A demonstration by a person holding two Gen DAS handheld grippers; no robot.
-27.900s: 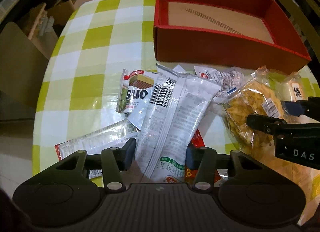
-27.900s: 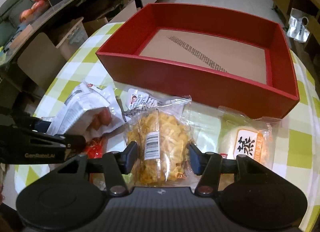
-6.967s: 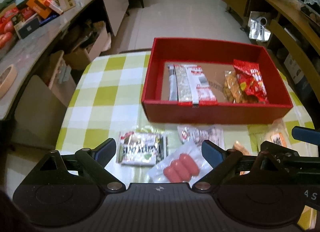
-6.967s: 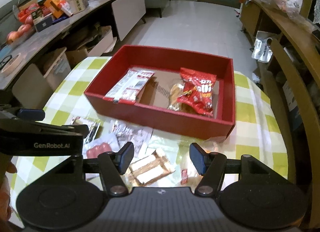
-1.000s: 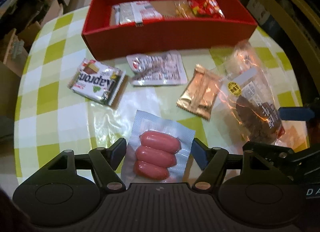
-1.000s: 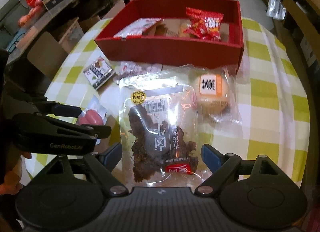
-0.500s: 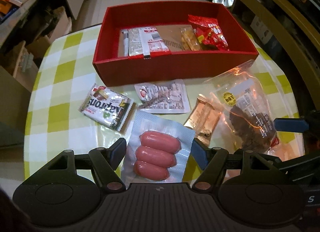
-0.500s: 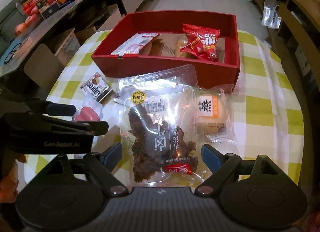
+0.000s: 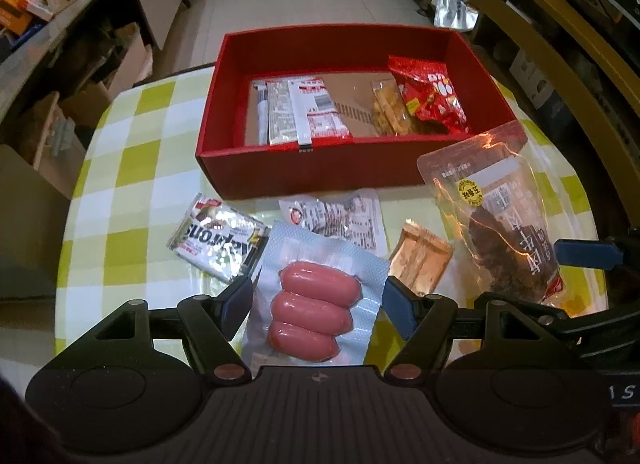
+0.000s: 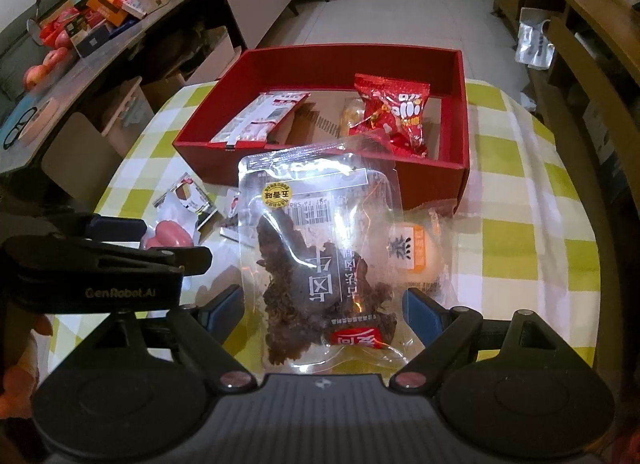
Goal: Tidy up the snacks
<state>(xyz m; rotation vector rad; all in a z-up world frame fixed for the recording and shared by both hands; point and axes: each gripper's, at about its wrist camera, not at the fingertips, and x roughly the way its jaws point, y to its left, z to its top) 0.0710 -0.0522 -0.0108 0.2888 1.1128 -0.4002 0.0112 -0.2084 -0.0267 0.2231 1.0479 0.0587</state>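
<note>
Snacks are split between the red box (image 9: 304,171) and the tabletop (image 9: 132,183), as a second ago. Since then both packs have come up off the cloth. The left tongs (image 9: 318,298) are clenched on the sausage pack (image 9: 316,304), three pink sausages in it, raised over the checks. The right tongs (image 10: 324,306) grip the jerky bag (image 10: 320,264), which now hangs in front of the box's near wall rather than lying flat.

Inside the box I count three packs: a white-and-red one (image 9: 300,111) at the left, a yellow one (image 9: 388,107) and a red bag (image 9: 430,97) at the right. On the tabletop four remain: a wafer pack (image 9: 218,244), a white sachet (image 9: 340,217), a gold wrapper (image 9: 420,262) and a wrapped bun (image 10: 416,252) just behind the jerky.

A yellow-and-white checked cloth under clear plastic covers the tabletop. Beyond lie a pale tiled floor, a cluttered counter (image 10: 80,39) on the left and wooden shelving (image 10: 580,43) on the right.
</note>
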